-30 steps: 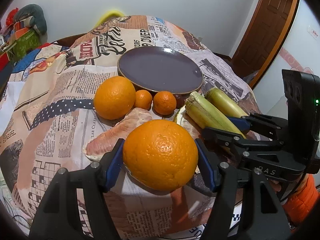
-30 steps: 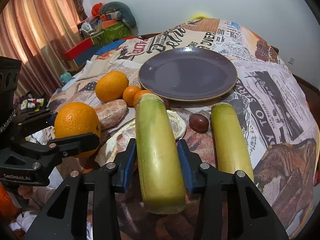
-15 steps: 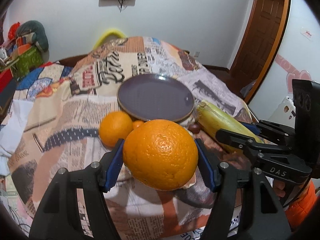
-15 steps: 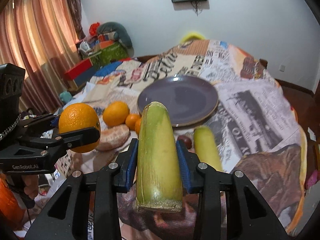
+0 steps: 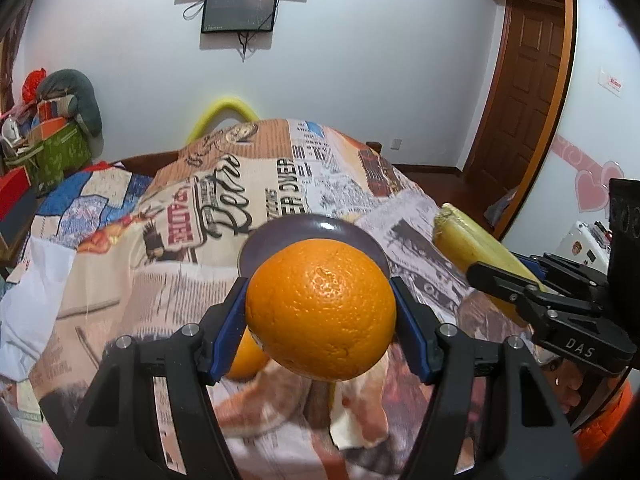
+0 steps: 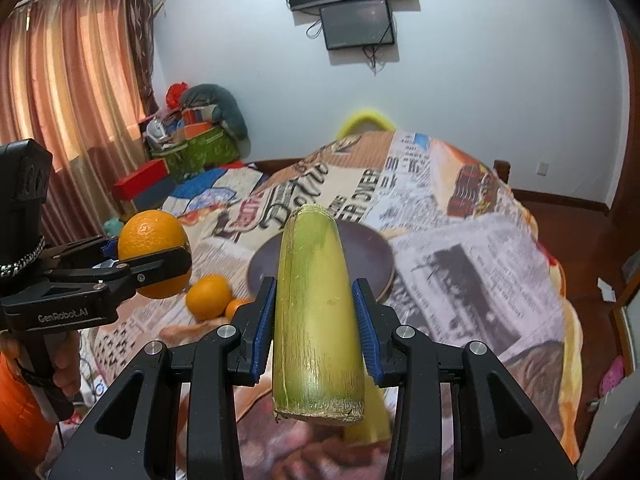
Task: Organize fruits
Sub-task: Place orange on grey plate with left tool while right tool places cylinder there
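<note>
**A:** Start with the biggest thing. Where is the table (image 6: 472, 256) relative to the jaws?

**B:** Well below and ahead of both pairs, under its newsprint cloth. The purple plate (image 6: 372, 248) lies straight ahead of the jaws in both views, partly hidden by what they carry. I'd judge it the destination, which would explain why both loads are held high, clear of the clutter underneath.

**A:** And the right gripper (image 6: 316, 328)?

**B:** Its jaws are clamped on the green cane stalk (image 6: 316, 312), one blue pad on each flank. The stalk's long axis runs along the fingers, the far end pointing toward the plate and the cut end sticking out behind the pads toward the camera. Gripping across the narrow width is what keeps it steady, I think.

**A:** The left gripper (image 5: 320, 316)?

**B:** Jaws pressed against both sides of the large orange (image 5: 320, 310), held squarely between the pads. It's round, so it has no real axis.

**A:** Anything left below?

**B:** A second orange (image 6: 209, 296) and a small mandarin (image 6: 238, 307), beneath and left of the right jaws.
</note>
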A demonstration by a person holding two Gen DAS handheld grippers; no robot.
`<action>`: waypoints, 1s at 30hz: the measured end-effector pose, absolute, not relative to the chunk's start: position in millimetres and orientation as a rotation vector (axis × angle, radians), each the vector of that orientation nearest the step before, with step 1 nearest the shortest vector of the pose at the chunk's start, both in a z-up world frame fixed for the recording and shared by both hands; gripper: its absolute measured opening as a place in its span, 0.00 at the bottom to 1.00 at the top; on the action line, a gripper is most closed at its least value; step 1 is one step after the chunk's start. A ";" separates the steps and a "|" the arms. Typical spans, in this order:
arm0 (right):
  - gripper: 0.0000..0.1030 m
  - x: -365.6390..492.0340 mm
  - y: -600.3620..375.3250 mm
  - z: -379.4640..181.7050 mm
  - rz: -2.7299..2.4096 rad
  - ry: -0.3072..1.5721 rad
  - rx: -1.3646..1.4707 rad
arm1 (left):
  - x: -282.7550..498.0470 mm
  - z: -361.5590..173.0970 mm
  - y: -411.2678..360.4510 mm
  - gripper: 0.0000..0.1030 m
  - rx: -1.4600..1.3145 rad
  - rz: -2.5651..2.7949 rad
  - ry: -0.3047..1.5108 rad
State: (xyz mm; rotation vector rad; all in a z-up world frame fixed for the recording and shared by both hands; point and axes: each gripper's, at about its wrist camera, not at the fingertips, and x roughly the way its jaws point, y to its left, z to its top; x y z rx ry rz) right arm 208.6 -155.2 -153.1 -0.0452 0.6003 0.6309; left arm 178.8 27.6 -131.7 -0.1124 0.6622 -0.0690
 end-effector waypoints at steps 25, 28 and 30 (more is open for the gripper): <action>0.34 299.9 -140.0 -159.6 0.581 0.588 -0.065 | 298.2 -152.3 52.6 0.65 -0.119 -0.050 0.722; 0.34 312.5 -135.3 -165.7 0.584 0.615 -0.079 | 310.7 -160.5 54.8 0.65 -0.111 -0.043 0.744; 0.34 319.3 -132.1 -170.0 0.587 0.636 -0.089 | 318.4 -166.3 56.0 0.65 -0.107 -0.038 0.762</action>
